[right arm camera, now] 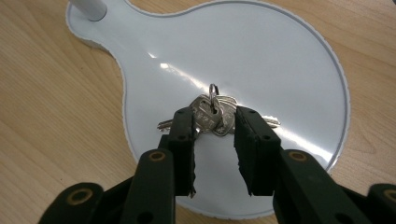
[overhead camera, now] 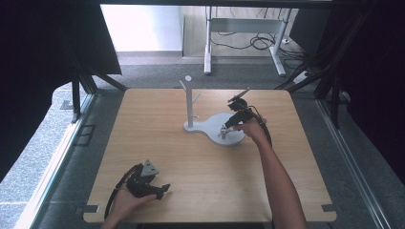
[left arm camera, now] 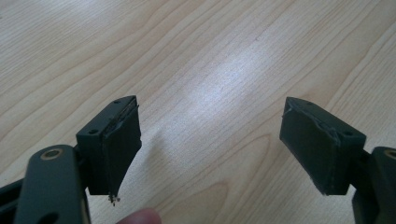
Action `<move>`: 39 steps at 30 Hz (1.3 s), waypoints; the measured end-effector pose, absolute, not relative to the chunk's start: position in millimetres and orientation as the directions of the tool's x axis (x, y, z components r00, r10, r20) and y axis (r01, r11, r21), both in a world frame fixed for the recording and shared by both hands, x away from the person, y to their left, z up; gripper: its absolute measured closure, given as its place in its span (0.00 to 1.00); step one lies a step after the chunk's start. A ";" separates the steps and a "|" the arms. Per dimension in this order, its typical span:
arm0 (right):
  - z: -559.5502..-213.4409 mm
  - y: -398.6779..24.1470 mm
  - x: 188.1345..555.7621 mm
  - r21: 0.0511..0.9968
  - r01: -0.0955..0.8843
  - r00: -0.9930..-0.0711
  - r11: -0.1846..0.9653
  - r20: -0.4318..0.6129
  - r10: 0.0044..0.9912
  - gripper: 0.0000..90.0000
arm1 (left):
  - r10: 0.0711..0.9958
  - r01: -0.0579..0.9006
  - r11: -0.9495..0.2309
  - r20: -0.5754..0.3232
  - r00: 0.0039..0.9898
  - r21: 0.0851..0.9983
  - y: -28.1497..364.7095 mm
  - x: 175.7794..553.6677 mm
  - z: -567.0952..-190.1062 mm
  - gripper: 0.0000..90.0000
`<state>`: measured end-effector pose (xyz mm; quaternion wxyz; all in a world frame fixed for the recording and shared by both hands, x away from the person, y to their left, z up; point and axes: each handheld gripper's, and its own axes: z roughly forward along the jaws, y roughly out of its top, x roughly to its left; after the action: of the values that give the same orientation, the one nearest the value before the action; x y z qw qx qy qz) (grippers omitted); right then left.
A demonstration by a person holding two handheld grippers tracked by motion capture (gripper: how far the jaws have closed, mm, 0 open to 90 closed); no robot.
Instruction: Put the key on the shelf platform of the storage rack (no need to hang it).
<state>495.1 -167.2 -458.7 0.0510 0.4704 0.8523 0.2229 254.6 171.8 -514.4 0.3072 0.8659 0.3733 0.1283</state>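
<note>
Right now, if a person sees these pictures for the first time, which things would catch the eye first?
First, the bunch of keys lying on the round part of the white stand base, with the right gripper just above it, jaws apart on either side of the keys. Next, the white peg post rising from the narrow end of that base, near the middle of the wooden table. Last, the left gripper rests open near the table's front edge.

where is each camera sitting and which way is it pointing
High view: above the person's side, looking forward and down on the table; both forearms, left claw, right claw.
Left gripper view: on the left claw, facing bare wood; a fingertip shows.
Right gripper view: on the right claw, facing the keys.
Shared by the high and right gripper views: white stand base, keys.
</note>
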 end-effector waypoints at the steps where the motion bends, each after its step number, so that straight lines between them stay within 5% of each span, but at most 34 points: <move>1: -458.3 -167.8 493.9 0.432 0.776 -0.557 0.460 0.125 0.821 0.75 | 0.725 0.567 -0.534 -0.006 0.689 0.627 171.4 254.6 -514.6 0.23; 19: -447.6 -177.3 445.8 0.502 0.685 -0.654 0.528 0.104 0.749 0.66 | 0.715 0.562 -0.552 0.002 0.699 0.616 165.2 253.6 -516.9 0.23; 39: -459.0 -222.1 374.7 0.597 0.642 -0.668 0.481 0.127 0.733 0.60 | 0.711 0.563 -0.556 0.000 0.703 0.611 161.3 253.1 -519.2 0.23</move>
<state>374.7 -222.1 -459.0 0.0726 0.4010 0.8574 0.3142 253.1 161.3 -519.2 0.2978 0.8734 0.3648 0.1242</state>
